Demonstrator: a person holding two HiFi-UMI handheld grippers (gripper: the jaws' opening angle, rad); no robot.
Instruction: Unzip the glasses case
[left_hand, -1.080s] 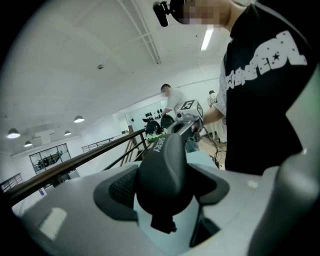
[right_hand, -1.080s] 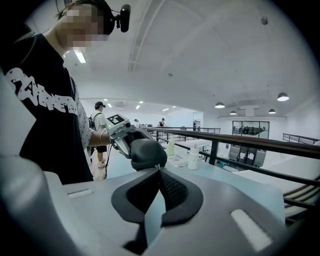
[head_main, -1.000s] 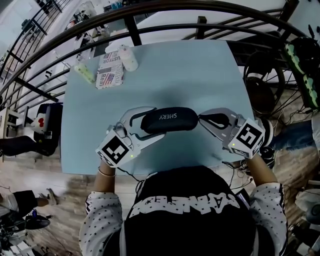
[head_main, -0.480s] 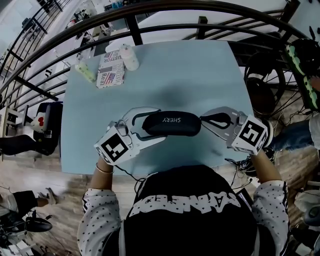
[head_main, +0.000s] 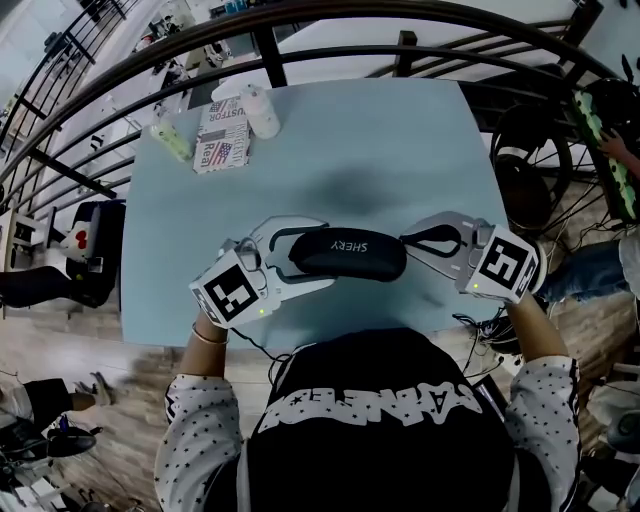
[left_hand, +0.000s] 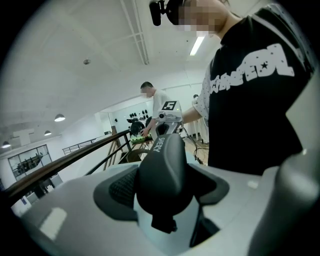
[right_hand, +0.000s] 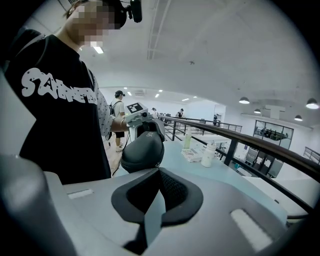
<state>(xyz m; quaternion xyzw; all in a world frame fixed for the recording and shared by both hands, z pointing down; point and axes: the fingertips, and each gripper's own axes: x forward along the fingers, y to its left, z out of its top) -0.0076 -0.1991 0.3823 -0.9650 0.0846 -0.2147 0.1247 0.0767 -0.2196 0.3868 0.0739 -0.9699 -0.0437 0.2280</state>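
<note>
Near the tabletop's (head_main: 400, 150) 6 o'clock edge lay the black glasses case (head_main: 348, 254), running from 9 to 3 o'clock, with "SHERY" in white on its lid. The head view showed the left gripper (head_main: 292, 255) bracketing the case's 9 o'clock end. Only the left gripper view showed both jaws pressed to the case's sides, grasping it, with a small black tab (left_hand: 163, 223) under that end. Only the right gripper view showed the right gripper's (head_main: 408, 240) jaws clenched, their tips meeting against the 3 o'clock end; anything pinched there was too small to tell. At 11 o'clock were a white bottle (head_main: 263, 112), a pale green bottle (head_main: 171, 141) and a flag-printed packet (head_main: 222, 137), "USTOR" partly legible.
</note>
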